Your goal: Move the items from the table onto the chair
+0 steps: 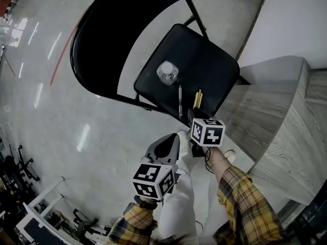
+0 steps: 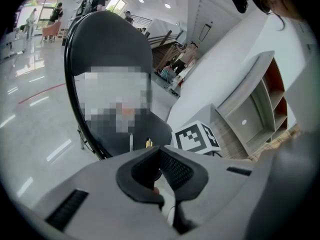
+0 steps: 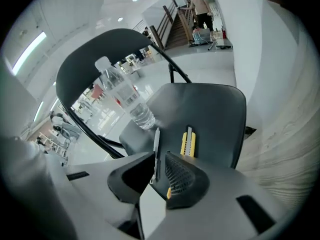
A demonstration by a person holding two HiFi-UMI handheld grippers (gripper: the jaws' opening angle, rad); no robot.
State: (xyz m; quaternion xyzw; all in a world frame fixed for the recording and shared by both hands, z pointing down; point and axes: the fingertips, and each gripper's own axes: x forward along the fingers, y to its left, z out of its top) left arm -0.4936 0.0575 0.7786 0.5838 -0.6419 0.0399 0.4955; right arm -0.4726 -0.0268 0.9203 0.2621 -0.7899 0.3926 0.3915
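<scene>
With water bottle (image 1: 167,73), pen (image 1: 180,101) and yellow utility knife (image 1: 197,98) lying on the chair seat (image 1: 204,55), the right gripper (image 3: 159,157) at its near edge stands spread, gripping nothing, and the left gripper (image 2: 160,151) is pressed together, empty.

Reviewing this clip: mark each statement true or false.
1. The water bottle stands on the chair seat. True.
2. The utility knife lies on the table. False: it lies on the chair seat, beside the pen.
3. The left tongs are shut with nothing between them. True.
4. The right tongs clamp the water bottle. False: their jaws stand apart, and the bottle stands farther back on the seat, untouched.
</scene>
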